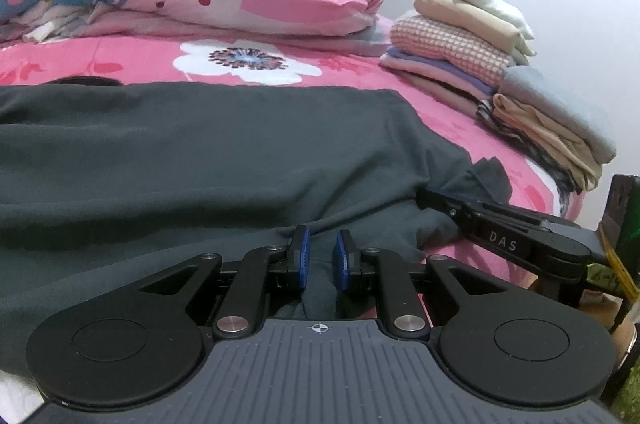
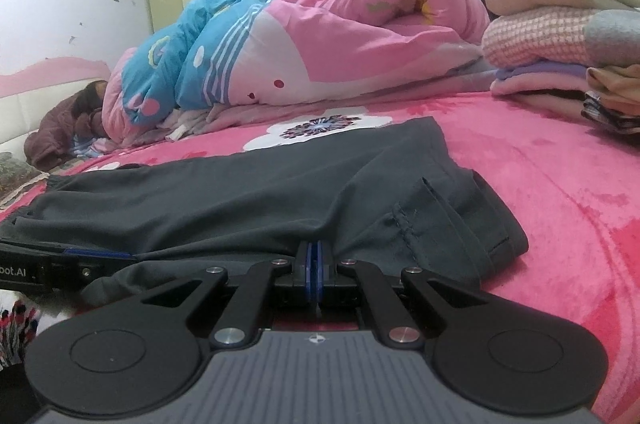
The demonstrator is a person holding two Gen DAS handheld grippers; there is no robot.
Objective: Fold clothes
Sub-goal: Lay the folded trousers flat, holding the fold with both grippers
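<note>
The dark grey trousers (image 2: 256, 191) lie spread flat across the pink bed (image 2: 560, 183), near edge bunched at both grippers; the garment looks light, limp and smooth — it will likely sag and slide unless pinched at a hem or seam. The left gripper (image 1: 322, 260) has its blue pads slightly apart with a ridge of cloth between them, apparently clamped. The right gripper (image 2: 315, 264) is fully together on the near edge — a thin fold appears caught.
</note>
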